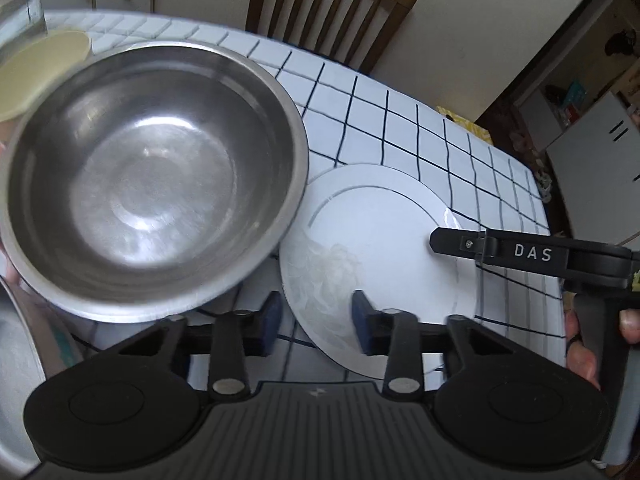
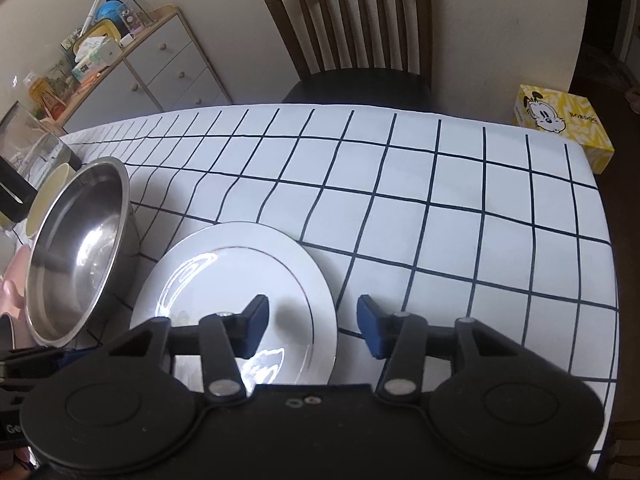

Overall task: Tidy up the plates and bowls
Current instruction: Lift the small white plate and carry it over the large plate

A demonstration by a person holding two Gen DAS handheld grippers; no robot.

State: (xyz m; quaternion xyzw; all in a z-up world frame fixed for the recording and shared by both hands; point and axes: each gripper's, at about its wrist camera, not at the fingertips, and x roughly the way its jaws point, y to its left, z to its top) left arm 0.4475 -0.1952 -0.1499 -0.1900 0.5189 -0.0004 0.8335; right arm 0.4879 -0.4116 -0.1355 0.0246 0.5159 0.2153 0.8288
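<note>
Looking down along the left hand-held gripper, I see its jaws standing apart, nothing pinched, with the left rim of the white plate lying in the gap between the pads. The right hand-held gripper is likewise released. Its left pad hangs over the plate and its right pad over bare cloth, so the plate's right rim sits between them. From the left wrist view, one of its black fingers reaches in over the plate's right rim, and a hand shows at the right of the picture.

The plate lies flat on the checked surface, near the near edge and left of the middle. A steel bowl crowds its left side, tilted with its mouth turned toward the plate. Its rim overlaps the plate's edge in my view, though I cannot tell whether they touch, nor what props the bowl. A cream bowl sits just behind it, toward the left edge.

To the right of the plate and beyond it, the cloth runs open to the far edge and the right edge. A yellow tissue box sits by the far right corner. A wooden chair stands past the far edge.
</note>
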